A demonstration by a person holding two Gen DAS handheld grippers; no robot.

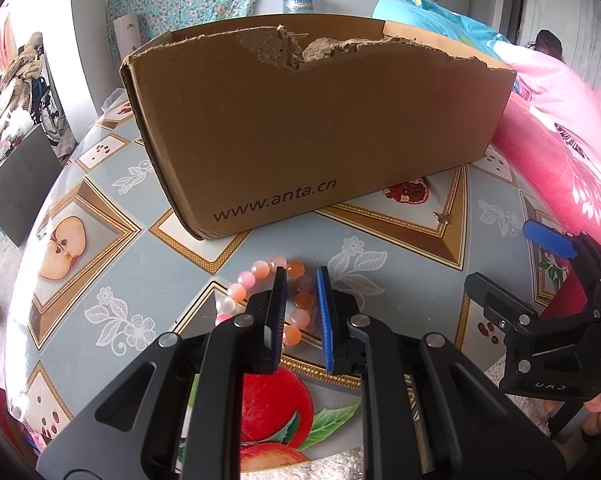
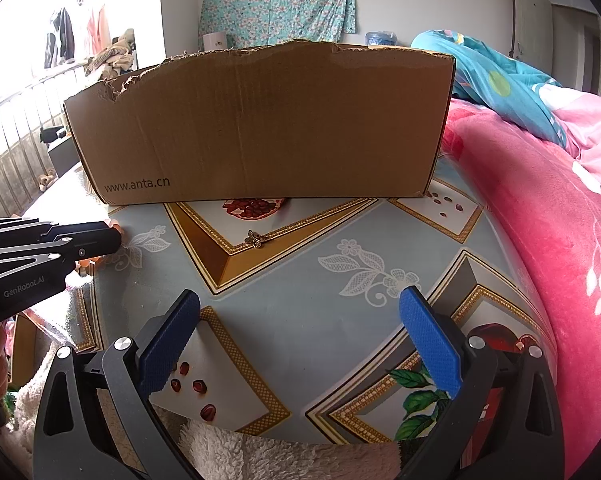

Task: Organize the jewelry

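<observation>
Bead bracelet between left hand-held gripper pads

The box side reads "www.anta.cn", and the left hand-held gripper body carries "GenRobot.AI".

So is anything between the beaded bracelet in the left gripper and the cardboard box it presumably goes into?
No loose object lies between them. The left gripper is closed on the beaded bracelet, with only bare tablecloth up to the cardboard box. The box's tall near wall faces the gripper, so the bracelet likely must go over its torn top edge.
</observation>
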